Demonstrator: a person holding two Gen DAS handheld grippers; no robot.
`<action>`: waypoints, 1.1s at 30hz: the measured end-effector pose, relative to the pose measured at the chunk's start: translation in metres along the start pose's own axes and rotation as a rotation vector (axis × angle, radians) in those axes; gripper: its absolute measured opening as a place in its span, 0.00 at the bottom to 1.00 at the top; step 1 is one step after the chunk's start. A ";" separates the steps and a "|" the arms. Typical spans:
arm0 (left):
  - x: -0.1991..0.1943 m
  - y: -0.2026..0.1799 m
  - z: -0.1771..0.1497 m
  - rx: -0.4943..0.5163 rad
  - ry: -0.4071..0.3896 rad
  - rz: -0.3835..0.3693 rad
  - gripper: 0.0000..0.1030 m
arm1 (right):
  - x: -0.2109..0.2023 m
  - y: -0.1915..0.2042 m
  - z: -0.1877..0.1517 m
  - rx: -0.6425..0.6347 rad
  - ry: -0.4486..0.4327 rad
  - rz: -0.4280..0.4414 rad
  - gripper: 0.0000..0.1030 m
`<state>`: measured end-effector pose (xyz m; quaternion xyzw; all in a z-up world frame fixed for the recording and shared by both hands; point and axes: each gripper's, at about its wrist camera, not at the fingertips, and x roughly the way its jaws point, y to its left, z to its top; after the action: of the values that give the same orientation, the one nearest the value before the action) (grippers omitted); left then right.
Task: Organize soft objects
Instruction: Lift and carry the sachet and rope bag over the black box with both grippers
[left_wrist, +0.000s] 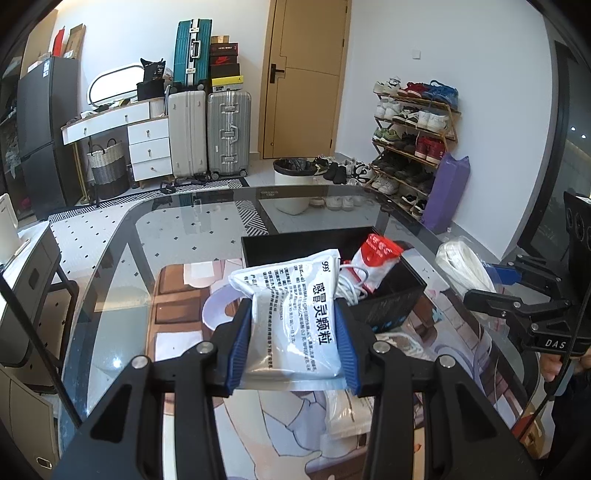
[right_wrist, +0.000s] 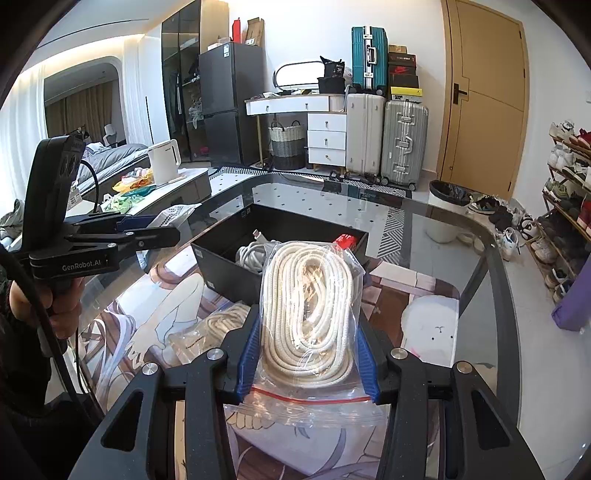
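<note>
Indoors, above a glass tabletop (left_wrist: 110, 280), a black box (right_wrist: 229, 266) holds cables; left tool (left_wrist: 291, 343) pinches a white packet (left_wrist: 291, 314), right tool (right_wrist: 308, 354) a bagged rope (right_wrist: 308, 295).

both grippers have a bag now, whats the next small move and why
Probably carry the white medicine pouch, clamped in the left gripper, forward over the black box and let go. The box is open, just ahead, and already holds a red packet and a cable. The right gripper, shut on the bagged rope, can follow.
</note>
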<state>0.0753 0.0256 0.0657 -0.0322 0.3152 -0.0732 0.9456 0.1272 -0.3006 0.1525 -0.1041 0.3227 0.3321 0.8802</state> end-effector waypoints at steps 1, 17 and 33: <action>0.001 0.000 0.001 -0.002 -0.001 0.000 0.40 | 0.000 -0.001 0.001 0.001 -0.003 0.000 0.45; 0.010 0.010 0.021 -0.038 -0.023 0.014 0.40 | 0.006 -0.010 0.031 0.021 -0.052 -0.003 0.45; 0.039 0.000 0.034 -0.056 -0.021 -0.001 0.40 | 0.034 -0.018 0.056 0.035 -0.050 0.006 0.45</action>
<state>0.1264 0.0202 0.0693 -0.0598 0.3071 -0.0643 0.9476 0.1867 -0.2744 0.1736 -0.0792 0.3067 0.3317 0.8887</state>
